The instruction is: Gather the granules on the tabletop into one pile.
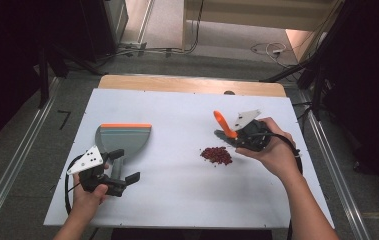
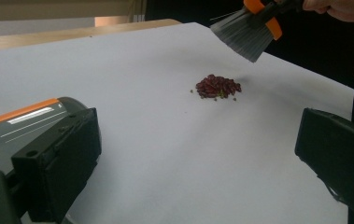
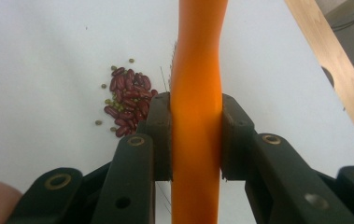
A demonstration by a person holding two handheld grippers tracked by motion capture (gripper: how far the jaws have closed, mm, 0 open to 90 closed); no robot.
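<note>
While the right gripper (image 3: 195,135) clamps the smooth orange brush handle (image 3: 196,70), its grey bristles (image 2: 242,32) hang above the bare white table (image 1: 177,125); glossy red beans (image 1: 216,155) heap at its seven o'clock; the left gripper (image 1: 119,182), jaws apart, straddles the grey dustpan's (image 1: 123,140) stem.

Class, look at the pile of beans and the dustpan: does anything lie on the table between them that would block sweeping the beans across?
Nothing visible does. Bare white table lies between the beans and the dustpan. The brush, held in the right gripper, hangs above and beyond the pile.
</note>
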